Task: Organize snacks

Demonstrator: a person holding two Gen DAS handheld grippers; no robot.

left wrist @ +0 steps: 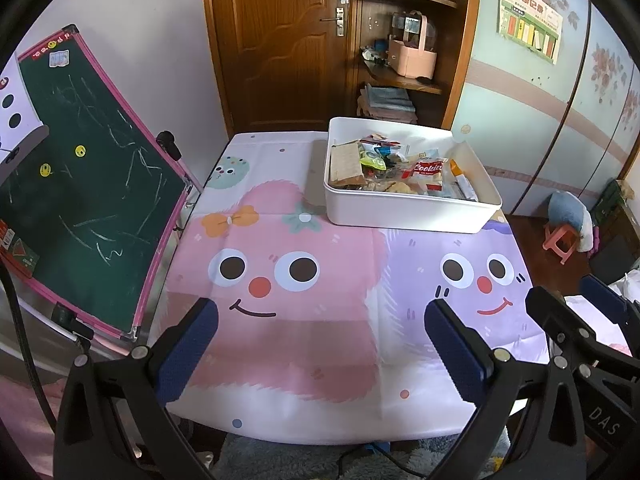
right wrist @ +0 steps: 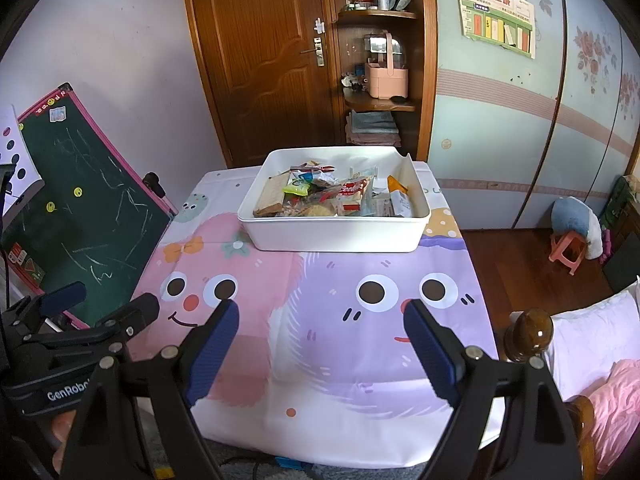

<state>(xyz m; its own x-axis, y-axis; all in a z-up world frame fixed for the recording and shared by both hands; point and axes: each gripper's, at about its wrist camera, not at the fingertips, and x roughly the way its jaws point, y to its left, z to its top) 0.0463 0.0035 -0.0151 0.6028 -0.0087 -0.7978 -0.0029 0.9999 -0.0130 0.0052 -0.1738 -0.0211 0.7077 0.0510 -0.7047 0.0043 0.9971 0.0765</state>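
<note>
One white bin (left wrist: 408, 208) sits at the far end of the surface (left wrist: 304, 344), right of centre from your left hand. All the snacks (right wrist: 328, 196) are piled inside it, too jumbled to count; one red cookie pack (left wrist: 429, 169) reads clearly. Your two grippers hang over the near edge: left gripper (left wrist: 320, 322) fingers wide, nothing between; right gripper (right wrist: 320, 320) fingers wide, nothing between. One chalkboard (left wrist: 92, 184) leans at the left.
</note>
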